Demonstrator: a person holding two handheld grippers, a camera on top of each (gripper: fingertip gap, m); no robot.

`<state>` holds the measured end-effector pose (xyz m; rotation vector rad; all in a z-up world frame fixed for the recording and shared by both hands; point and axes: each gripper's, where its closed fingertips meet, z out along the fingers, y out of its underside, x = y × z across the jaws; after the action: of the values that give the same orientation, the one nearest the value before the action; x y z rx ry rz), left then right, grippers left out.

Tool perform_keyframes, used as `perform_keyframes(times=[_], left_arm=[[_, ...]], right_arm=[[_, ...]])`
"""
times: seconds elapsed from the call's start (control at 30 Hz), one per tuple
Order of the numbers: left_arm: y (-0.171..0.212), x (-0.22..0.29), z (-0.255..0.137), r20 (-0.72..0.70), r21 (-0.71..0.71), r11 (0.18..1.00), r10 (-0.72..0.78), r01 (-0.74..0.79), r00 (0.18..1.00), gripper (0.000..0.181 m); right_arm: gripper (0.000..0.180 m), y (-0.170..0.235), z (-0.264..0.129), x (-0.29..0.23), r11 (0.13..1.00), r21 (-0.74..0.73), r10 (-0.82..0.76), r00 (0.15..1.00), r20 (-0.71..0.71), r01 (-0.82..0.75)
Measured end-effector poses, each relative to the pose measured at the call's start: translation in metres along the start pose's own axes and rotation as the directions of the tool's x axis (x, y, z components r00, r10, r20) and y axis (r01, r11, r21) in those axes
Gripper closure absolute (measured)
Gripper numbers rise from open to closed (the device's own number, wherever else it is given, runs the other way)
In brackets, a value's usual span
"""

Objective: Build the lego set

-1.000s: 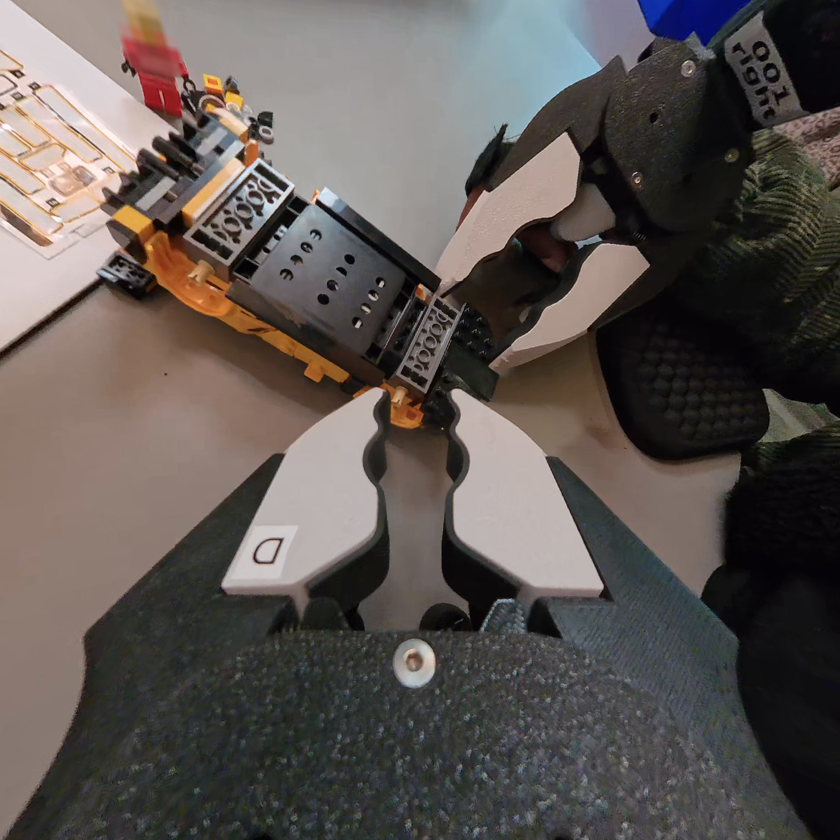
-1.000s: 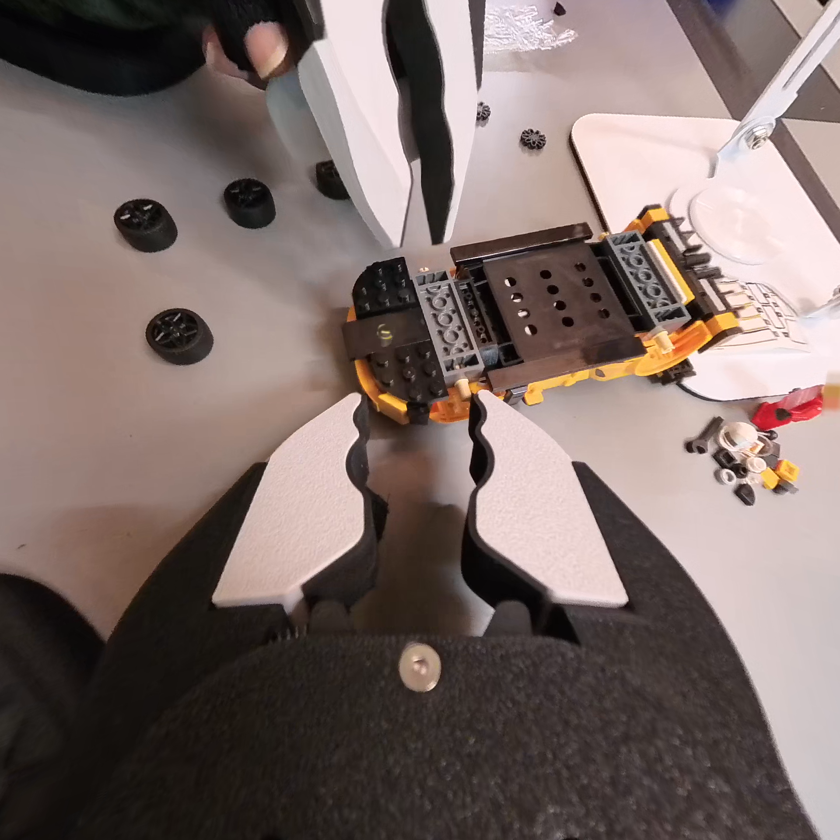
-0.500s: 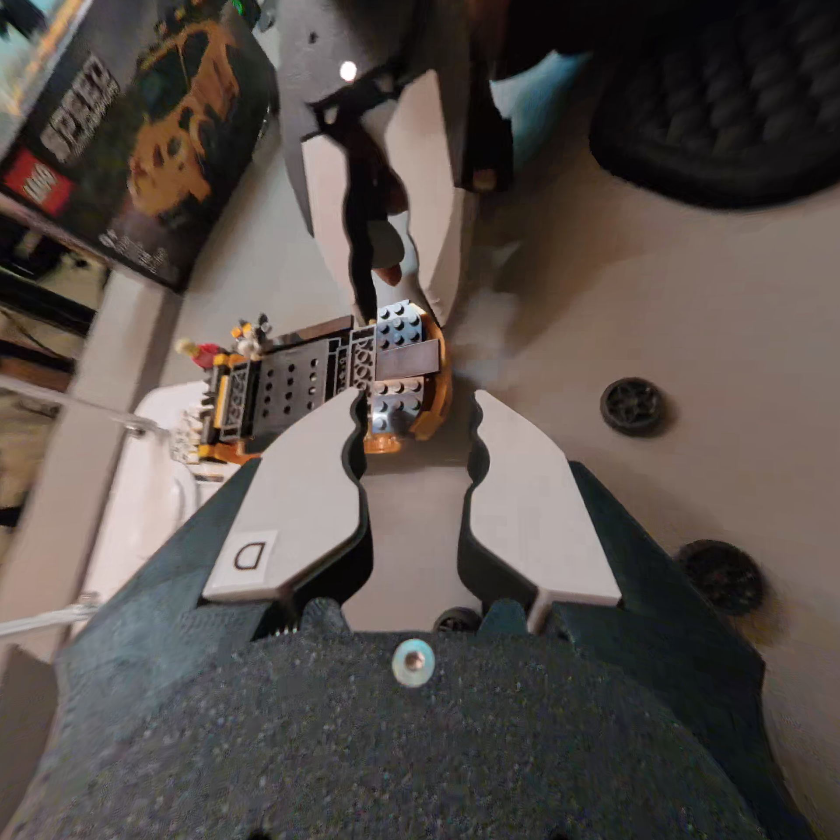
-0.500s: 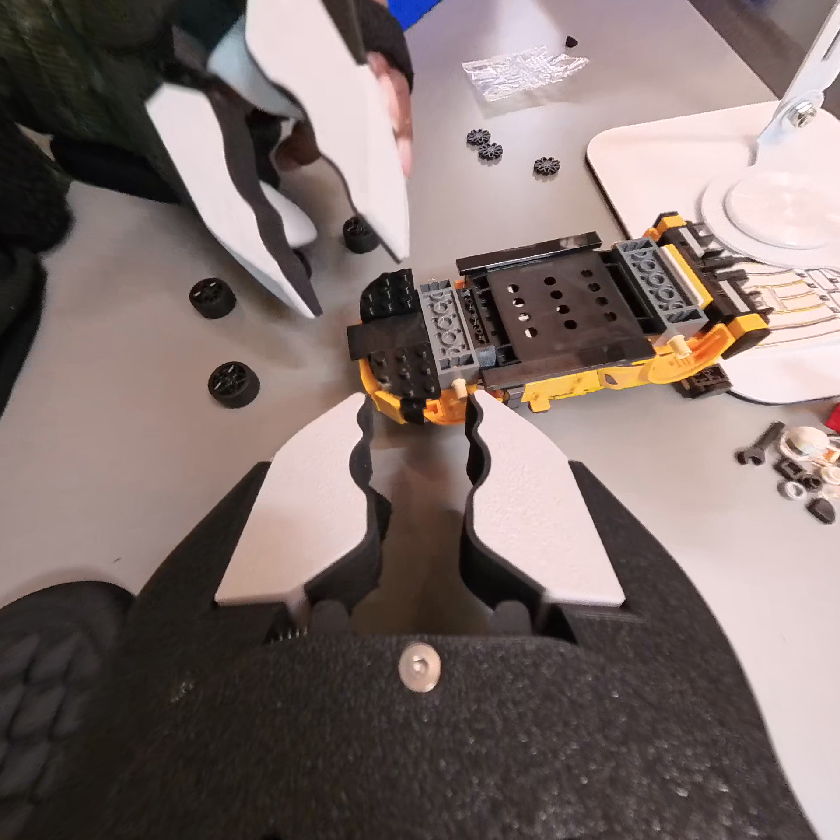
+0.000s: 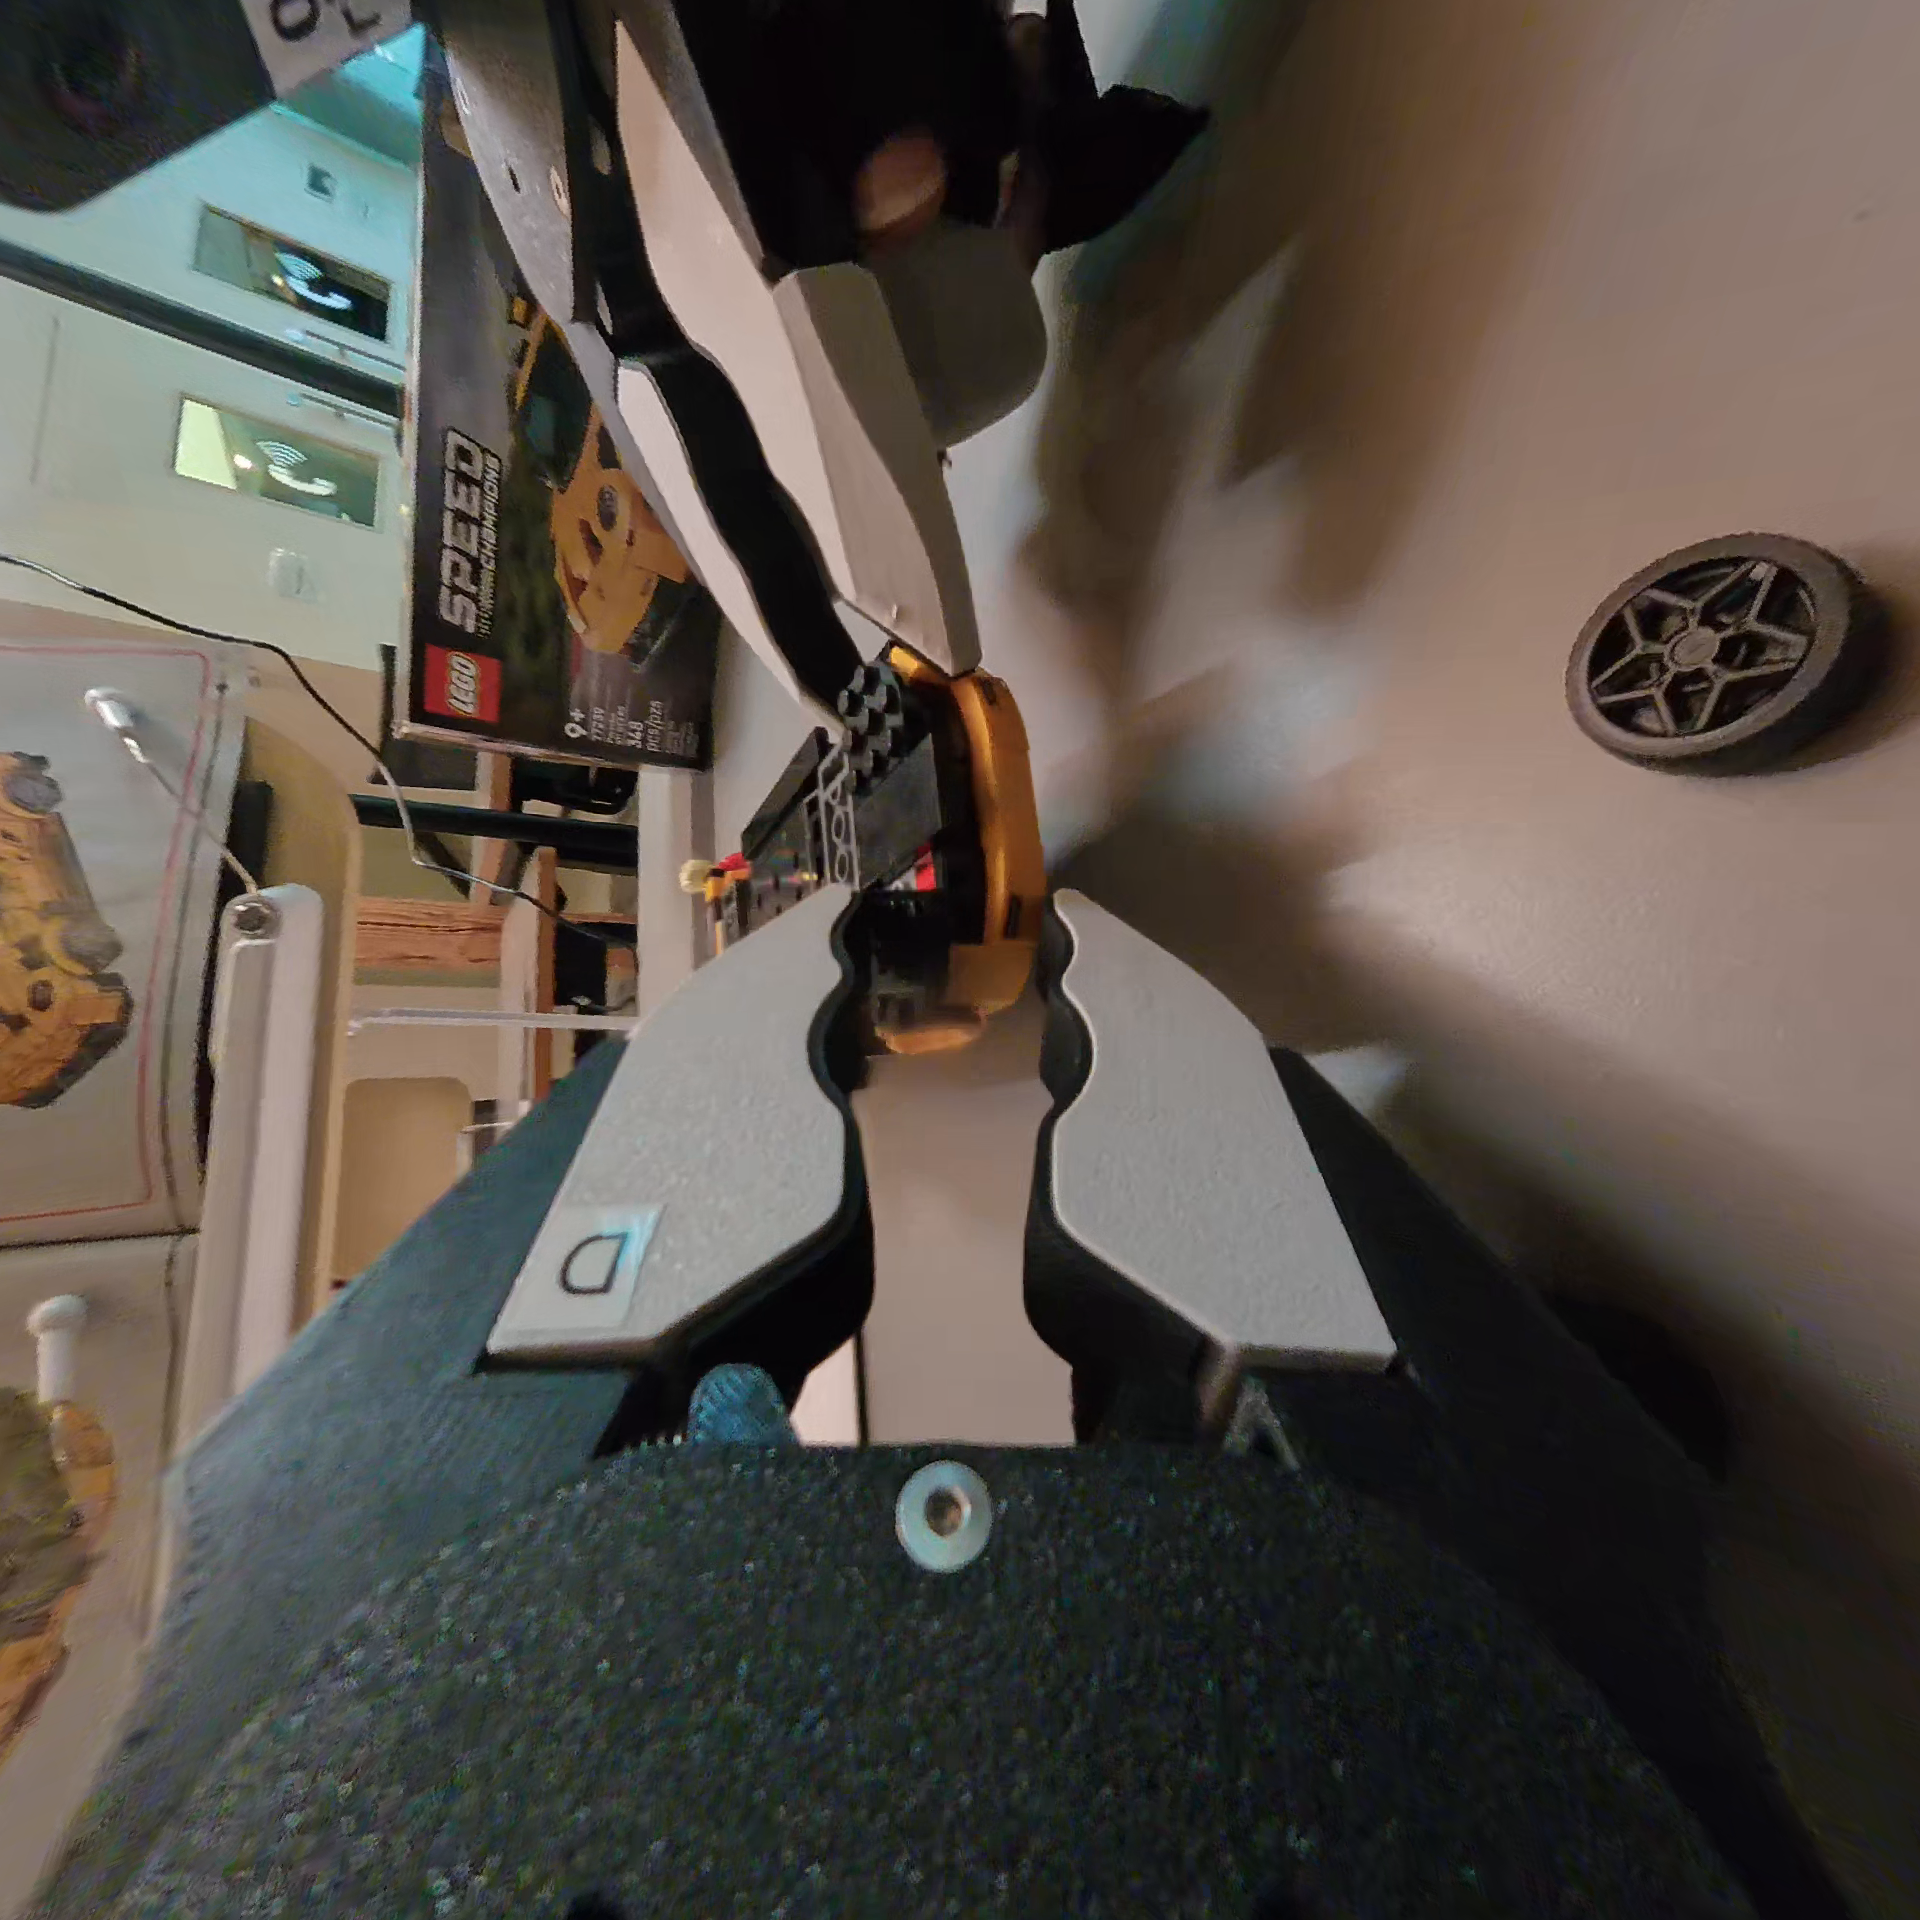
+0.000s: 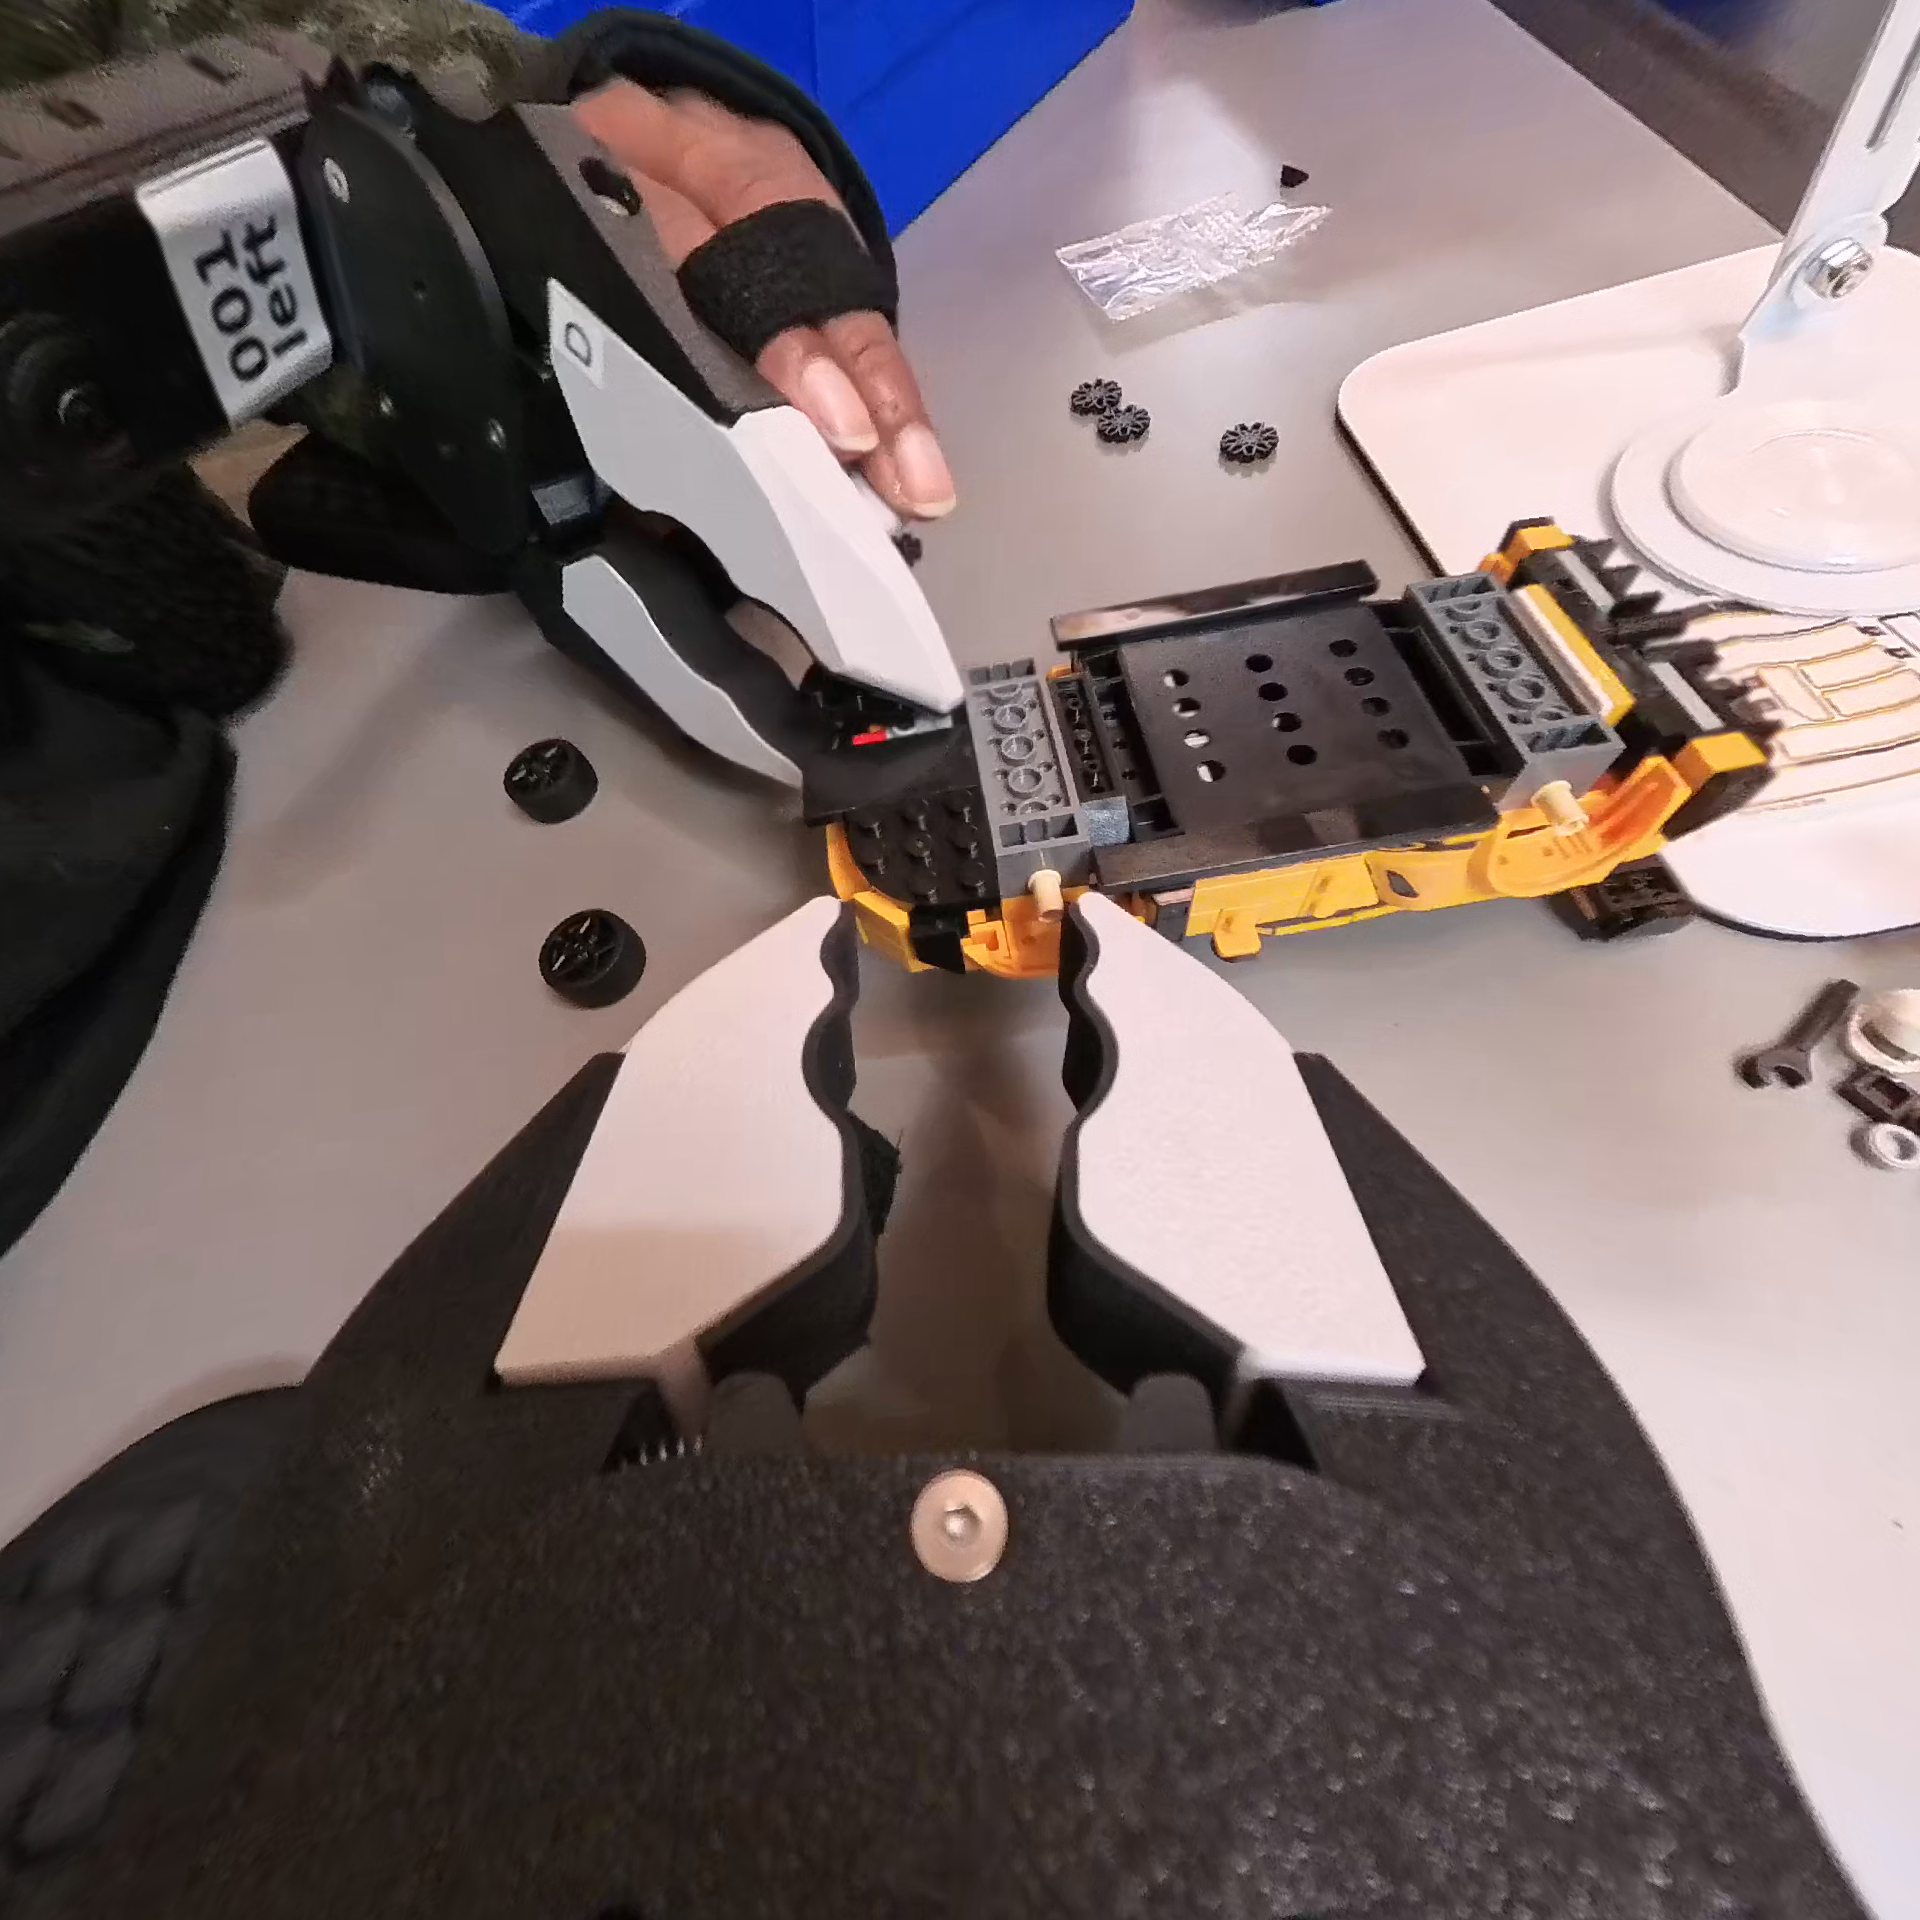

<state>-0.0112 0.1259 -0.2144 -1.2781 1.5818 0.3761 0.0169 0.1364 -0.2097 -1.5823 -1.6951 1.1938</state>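
Right wrist view: left gripper (image 6: 873,727) now around the car's (image 6: 1247,769) end, right gripper (image 6: 956,925) still spread.

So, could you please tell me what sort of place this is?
Probably an indoor hobby or lab workbench: a grey table holding a half-built toy car, loose wheels, and the set's box standing behind.

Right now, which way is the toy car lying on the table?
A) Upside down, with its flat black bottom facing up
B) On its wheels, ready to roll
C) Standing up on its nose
A: the car shows its flat black underside with round holes facing up, and loose wheels lie beside it on the table.
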Motion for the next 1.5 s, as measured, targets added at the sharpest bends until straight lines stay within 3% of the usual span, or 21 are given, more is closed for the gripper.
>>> perform_keyframes(times=[0.37,0.73,0.87,0.93,1.13,1.5], left_arm=[[0.002,0.001,-0.001,-0.072,-0.042,0.999,0.031,-0.034,0.997,0.149],[0.006,0.009,0.006,-0.120,-0.060,0.998,-0.008,0.001,0.993,0.133],[0.007,0.011,-0.004,-0.173,-0.038,0.993,-0.118,0.113,0.978,0.127],[0.006,0.007,-0.014,-0.206,-0.014,0.968,-0.248,0.250,0.947,0.129],[0.014,-0.010,-0.031,-0.316,0.014,0.751,-0.622,0.660,0.716,0.146],[0.011,-0.003,-0.023,-0.349,0.000,0.747,-0.623,0.664,0.700,0.157]], right_arm=[[0.143,-0.003,0.002,-0.001,0.999,0.034,0.030,1.000,0.001,-0.030],[0.143,0.004,0.006,-0.002,1.000,0.007,0.020,1.000,-0.008,-0.020],[0.143,0.004,0.006,-0.002,1.000,0.009,0.025,1.000,-0.006,-0.025],[0.143,0.004,0.006,-0.002,1.000,0.009,0.024,1.000,-0.006,-0.024],[0.143,0.004,0.006,-0.002,1.000,0.008,0.024,1.000,-0.006,-0.024],[0.143,0.004,0.006,-0.002,1.000,0.009,0.028,1.000,-0.003,-0.028]])
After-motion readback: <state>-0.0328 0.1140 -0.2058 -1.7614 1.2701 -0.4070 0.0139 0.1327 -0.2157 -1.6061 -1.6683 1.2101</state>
